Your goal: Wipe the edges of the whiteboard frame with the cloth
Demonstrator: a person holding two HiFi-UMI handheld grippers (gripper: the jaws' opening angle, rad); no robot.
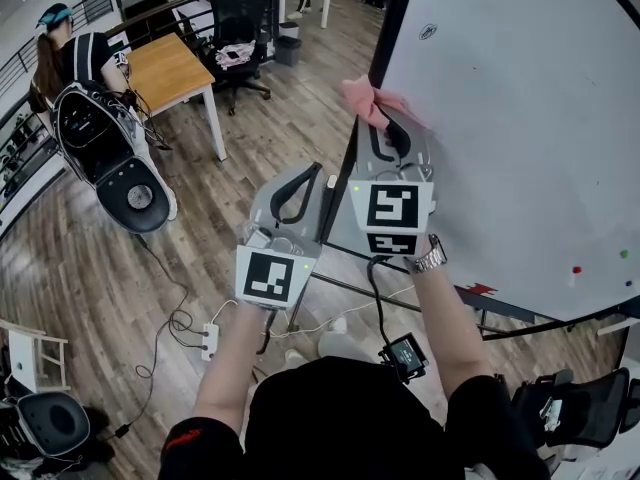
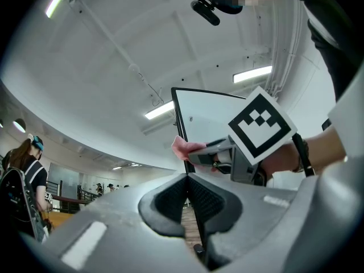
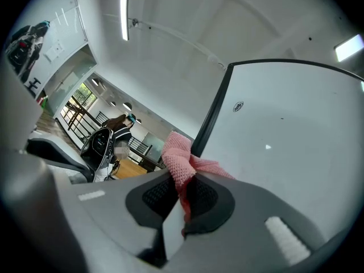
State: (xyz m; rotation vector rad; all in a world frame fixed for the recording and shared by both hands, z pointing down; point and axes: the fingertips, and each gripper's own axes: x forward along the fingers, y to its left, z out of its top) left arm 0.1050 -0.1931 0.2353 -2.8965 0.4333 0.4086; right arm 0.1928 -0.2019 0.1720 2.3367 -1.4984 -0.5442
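A pink cloth (image 1: 372, 101) is pinched in my right gripper (image 1: 385, 128), which is shut on it and holds it against the black left edge of the whiteboard frame (image 1: 391, 18). In the right gripper view the cloth (image 3: 181, 158) bunches out of the jaws right at the frame (image 3: 211, 118). My left gripper (image 1: 293, 190) hangs lower and to the left, off the board, shut with nothing between its jaws. The left gripper view shows its closed pads (image 2: 187, 201) and, beyond, the cloth (image 2: 185, 148) at the frame (image 2: 178, 124).
The whiteboard (image 1: 520, 118) stands on a metal stand (image 1: 350, 290) over a wooden floor. A wooden table (image 1: 170, 68), an office chair (image 1: 240, 28) and a person (image 1: 70, 53) by a black-and-white machine (image 1: 110, 158) are at the left. Cables and a power strip (image 1: 208, 340) lie on the floor.
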